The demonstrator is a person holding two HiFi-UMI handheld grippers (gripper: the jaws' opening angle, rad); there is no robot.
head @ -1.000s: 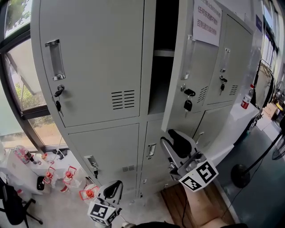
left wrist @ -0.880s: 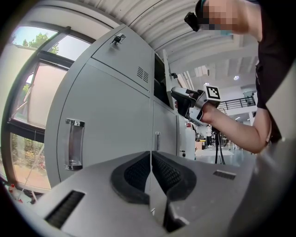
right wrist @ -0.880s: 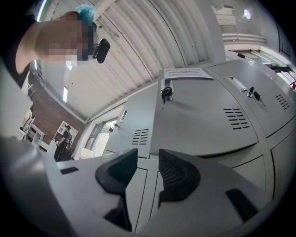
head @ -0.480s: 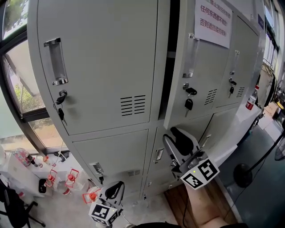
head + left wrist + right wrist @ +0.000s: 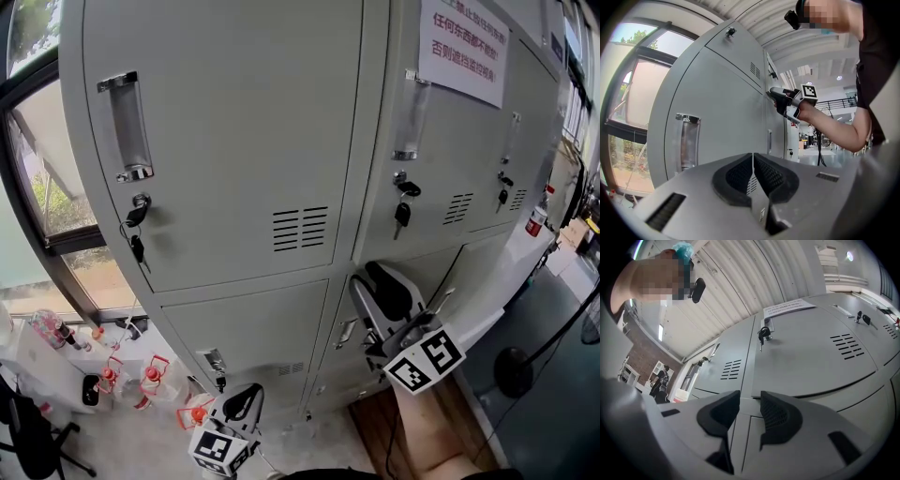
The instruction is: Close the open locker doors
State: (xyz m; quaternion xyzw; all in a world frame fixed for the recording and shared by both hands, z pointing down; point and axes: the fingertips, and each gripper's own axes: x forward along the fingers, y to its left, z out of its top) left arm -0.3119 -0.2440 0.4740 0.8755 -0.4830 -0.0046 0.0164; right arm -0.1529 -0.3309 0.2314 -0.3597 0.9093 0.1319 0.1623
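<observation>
The grey lockers fill the head view. The upper middle door, with a paper notice and a key in its lock, lies against the frame with no dark gap showing. My right gripper points up at that door's lower left corner. Its jaws are apart with nothing between them and have just closed a little. In the right gripper view the seam below this door shows through the gap. My left gripper hangs low before the bottom lockers, shut and empty.
Several red-capped bottles stand on the floor at lower left beneath a window. A round stand base sits on the floor at right. A red-capped bottle stands on a white surface beside the lockers.
The door with the notice has swung from wide open to against the frame, hiding the dark shelf inside. My right gripper has followed it inward. The lockers now look closer.
</observation>
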